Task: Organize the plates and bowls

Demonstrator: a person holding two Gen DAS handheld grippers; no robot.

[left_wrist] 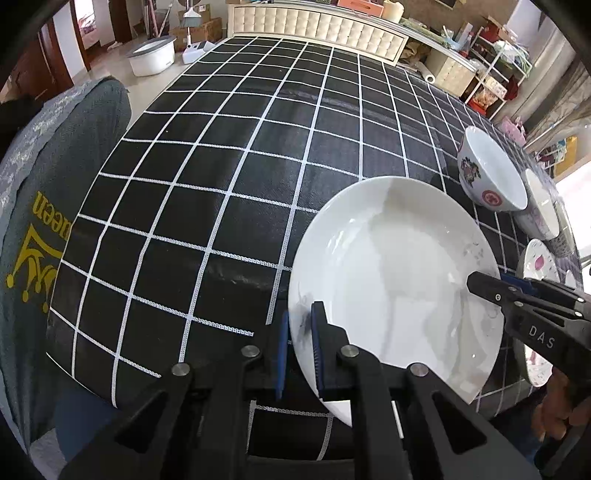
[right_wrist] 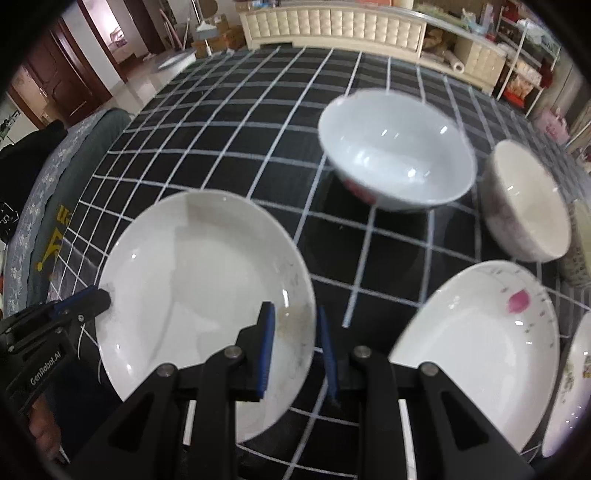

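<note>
A large white plate (left_wrist: 391, 280) is held between both grippers over the checked table. My left gripper (left_wrist: 300, 343) is shut on the plate's left rim. My right gripper (right_wrist: 295, 350) is shut on the plate's (right_wrist: 199, 295) right rim; it shows in the left wrist view (left_wrist: 484, 286) at the plate's far edge. A white bowl with red marks (right_wrist: 397, 155) stands behind. A second bowl (right_wrist: 526, 206) stands to its right. A plate with a pink petal (right_wrist: 480, 343) lies at the right, another decorated plate (right_wrist: 570, 384) beside it.
The table carries a black cloth with a white grid (left_wrist: 207, 192). A grey garment with yellow print (left_wrist: 33, 229) hangs at the table's left edge. A padded cream bench (left_wrist: 317, 26) and shelves (left_wrist: 495, 74) stand beyond the far edge.
</note>
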